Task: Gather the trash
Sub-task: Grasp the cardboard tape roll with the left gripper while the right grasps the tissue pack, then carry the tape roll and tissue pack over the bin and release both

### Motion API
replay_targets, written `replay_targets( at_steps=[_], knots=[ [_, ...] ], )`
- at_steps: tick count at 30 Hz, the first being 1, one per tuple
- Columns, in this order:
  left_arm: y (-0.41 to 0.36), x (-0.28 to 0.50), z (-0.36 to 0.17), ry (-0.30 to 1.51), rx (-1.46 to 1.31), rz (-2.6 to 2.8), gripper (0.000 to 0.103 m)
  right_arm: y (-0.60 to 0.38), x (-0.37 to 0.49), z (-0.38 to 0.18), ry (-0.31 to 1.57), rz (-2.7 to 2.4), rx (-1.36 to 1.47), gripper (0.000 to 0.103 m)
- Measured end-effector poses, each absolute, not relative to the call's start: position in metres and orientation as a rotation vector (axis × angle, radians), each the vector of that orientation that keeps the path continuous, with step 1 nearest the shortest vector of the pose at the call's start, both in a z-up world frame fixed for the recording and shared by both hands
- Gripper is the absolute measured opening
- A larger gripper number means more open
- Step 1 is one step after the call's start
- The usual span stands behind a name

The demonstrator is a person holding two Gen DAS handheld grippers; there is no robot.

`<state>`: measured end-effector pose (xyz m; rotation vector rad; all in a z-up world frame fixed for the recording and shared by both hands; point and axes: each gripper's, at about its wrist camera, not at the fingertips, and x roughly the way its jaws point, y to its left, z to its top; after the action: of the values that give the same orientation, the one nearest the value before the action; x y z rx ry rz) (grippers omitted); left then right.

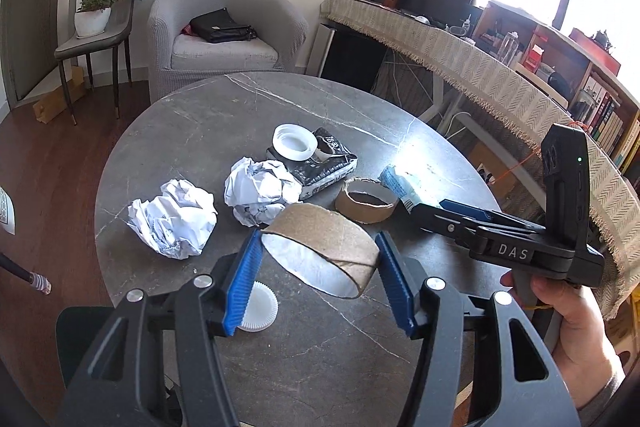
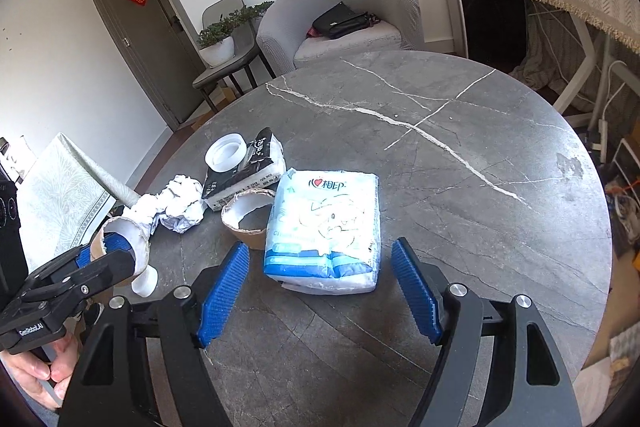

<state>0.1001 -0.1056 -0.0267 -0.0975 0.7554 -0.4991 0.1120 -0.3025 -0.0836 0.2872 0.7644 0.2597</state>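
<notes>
Your left gripper [image 1: 318,279] has a cardboard tape ring [image 1: 320,251] between its blue pads [image 1: 242,287], and the ring looks squashed into an oval, so judge it as clamped across its width. Don't squeeze harder: the thin wall will fold and may slip out. Lift it clear of the worktop [image 1: 320,347] and of the small white paper cup [image 1: 260,309] lying under the left pad before you carry it off; no bin shows in either view, so you must find where it goes.

Your right gripper [image 2: 320,291] hangs just short of the tissue pack [image 2: 326,227], which lies toward the near edge of the worktop, touching a second cardboard ring [image 2: 248,219] on its left side. The jaws stand wide apart, touching nothing, a little wider than the pack. Ease forward so both pads flank the soft pack at its middle, then close gently; keep the left pad from catching that ring.

Left to collect, toward the worktop's left side: two crumpled paper balls, one near the left edge [image 1: 172,219] and one closer to the middle [image 1: 260,191], a dark packet [image 1: 324,167] and a clear tape roll [image 1: 295,143] resting on it.
</notes>
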Motion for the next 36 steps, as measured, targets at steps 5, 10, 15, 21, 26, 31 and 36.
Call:
replay_targets(
  at_steps=[5, 10, 15, 21, 26, 31, 36],
  knots=[
    [-0.097, 0.096, -0.021, 0.743, -0.103, -0.493, 0.06, -0.299, 0.115, -0.084, 0.771, 0.234, 0.253, 0.062],
    [-0.087, 0.092, -0.016, 0.733, -0.109, -0.485, 0.06, -0.295, 0.117, -0.082, 0.772, 0.238, 0.234, 0.048],
    [-0.072, 0.086, -0.01, 0.721, -0.114, -0.468, 0.06, -0.283, 0.109, -0.06, 0.721, 0.237, 0.177, 0.047],
    [-0.049, 0.082, -0.003, 0.707, -0.133, -0.429, 0.06, -0.257, 0.105, -0.041, 0.697, 0.287, 0.15, 0.047],
    [-0.029, 0.077, 0.0, 0.699, -0.15, -0.386, 0.06, -0.232, 0.104, -0.032, 0.689, 0.331, 0.13, 0.047],
    [-0.007, 0.071, 0.001, 0.701, -0.16, -0.343, 0.06, -0.204, 0.102, -0.027, 0.688, 0.382, 0.099, 0.047],
    [0.022, 0.065, -0.006, 0.707, -0.177, -0.297, 0.06, -0.177, 0.101, -0.021, 0.684, 0.431, 0.069, 0.047]
  ],
)
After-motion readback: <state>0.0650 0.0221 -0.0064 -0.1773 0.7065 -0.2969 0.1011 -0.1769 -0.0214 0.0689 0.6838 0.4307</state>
